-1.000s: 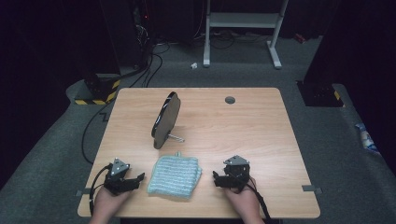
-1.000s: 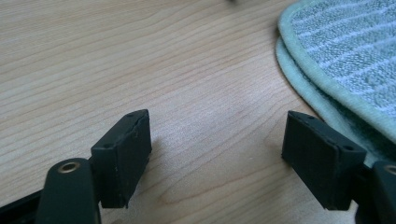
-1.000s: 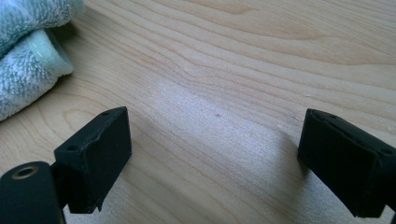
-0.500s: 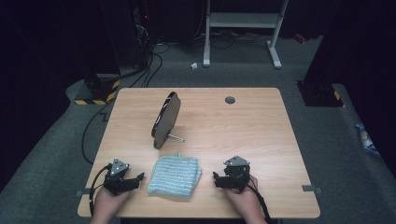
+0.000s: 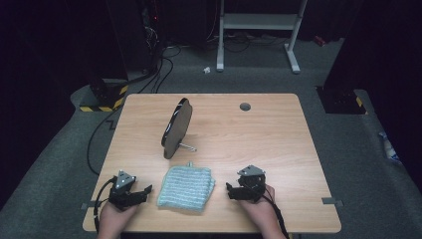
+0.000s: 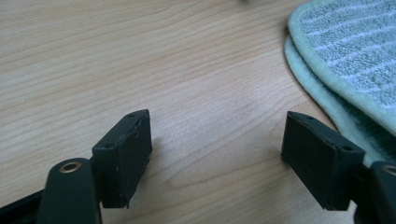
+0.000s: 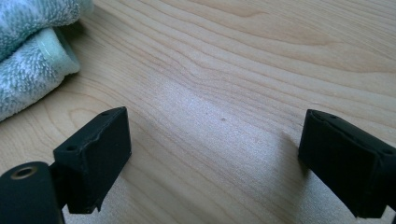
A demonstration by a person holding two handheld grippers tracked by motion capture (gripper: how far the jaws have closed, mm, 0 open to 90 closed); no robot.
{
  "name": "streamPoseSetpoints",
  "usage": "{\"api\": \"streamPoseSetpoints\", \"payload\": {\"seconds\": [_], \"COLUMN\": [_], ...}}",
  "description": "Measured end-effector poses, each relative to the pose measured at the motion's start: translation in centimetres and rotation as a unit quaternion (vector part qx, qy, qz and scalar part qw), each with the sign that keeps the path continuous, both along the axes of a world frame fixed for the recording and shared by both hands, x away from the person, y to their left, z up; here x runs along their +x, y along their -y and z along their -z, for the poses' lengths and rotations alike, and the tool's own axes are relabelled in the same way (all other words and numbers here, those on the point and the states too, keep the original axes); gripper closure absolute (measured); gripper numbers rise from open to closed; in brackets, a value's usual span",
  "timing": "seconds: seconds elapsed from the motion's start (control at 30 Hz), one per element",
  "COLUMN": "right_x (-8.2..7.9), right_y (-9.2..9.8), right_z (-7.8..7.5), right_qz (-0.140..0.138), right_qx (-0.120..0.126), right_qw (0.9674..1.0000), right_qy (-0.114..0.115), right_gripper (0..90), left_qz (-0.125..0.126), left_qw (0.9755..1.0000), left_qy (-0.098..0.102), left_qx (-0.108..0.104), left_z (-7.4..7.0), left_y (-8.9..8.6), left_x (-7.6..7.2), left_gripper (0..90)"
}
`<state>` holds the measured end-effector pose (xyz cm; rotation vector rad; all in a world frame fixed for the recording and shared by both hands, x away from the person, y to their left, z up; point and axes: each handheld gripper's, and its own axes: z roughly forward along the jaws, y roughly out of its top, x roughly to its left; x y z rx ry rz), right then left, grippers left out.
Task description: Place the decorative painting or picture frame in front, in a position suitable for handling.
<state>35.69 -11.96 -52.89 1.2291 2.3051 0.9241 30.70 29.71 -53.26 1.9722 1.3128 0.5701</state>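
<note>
we see a wooden table bearing a folded cloth, a propped round mirror, and our two grippers.

No readable text, label, brand or number anywhere. The only sign-like marking is the yellow-and-black hazard striping on a dark base on the floor, at about 10 o'clock from the light wooden table; it carries no words. The folded pale-green terry cloth and the round dark stand-up mirror show no tags or print.
</note>
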Motion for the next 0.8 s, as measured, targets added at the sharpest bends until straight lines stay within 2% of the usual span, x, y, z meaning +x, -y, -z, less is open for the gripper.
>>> {"api": "streamPoseSetpoints", "payload": {"seconds": [0.27, 0.33, 0.37, 0.57, 0.67, 0.8], "right_x": [0.1, 0.0, -0.2, -1.0, -1.6, -1.7], "right_y": [0.2, 0.3, 0.4, 0.8, 0.8, 0.4], "right_z": [-0.2, -0.2, -0.3, -1.1, -1.8, -2.0], "right_qz": [0.006, 0.007, 0.004, -0.005, -0.025, -0.040], "right_qx": [-0.005, -0.006, -0.010, 0.011, 0.031, 0.042], "right_qw": [1.0000, 1.0000, 0.9999, 0.9995, 0.9983, 0.9973], "right_qy": [-0.003, -0.001, 0.010, 0.027, 0.042, 0.045], "right_gripper": [12.5, 13.0, 13.1, 14.6, 15.6, 15.6], "left_qz": [0.011, 0.012, 0.012, 0.015, 0.015, 0.015], "left_qw": [0.9999, 0.9999, 0.9999, 0.9999, 0.9999, 0.9999], "left_qy": [0.000, 0.000, 0.000, 0.000, 0.000, 0.000], "left_qx": [0.004, 0.004, 0.004, 0.005, 0.005, 0.005], "left_z": [0.0, 0.0, 0.0, 0.0, 0.0, 0.0], "left_y": [0.1, 0.1, 0.1, 0.1, 0.2, 0.2], "left_x": [0.2, 0.2, 0.2, 0.3, 0.4, 0.4], "left_gripper": [22.5, 22.5, 22.5, 22.5, 22.6, 22.7]}}
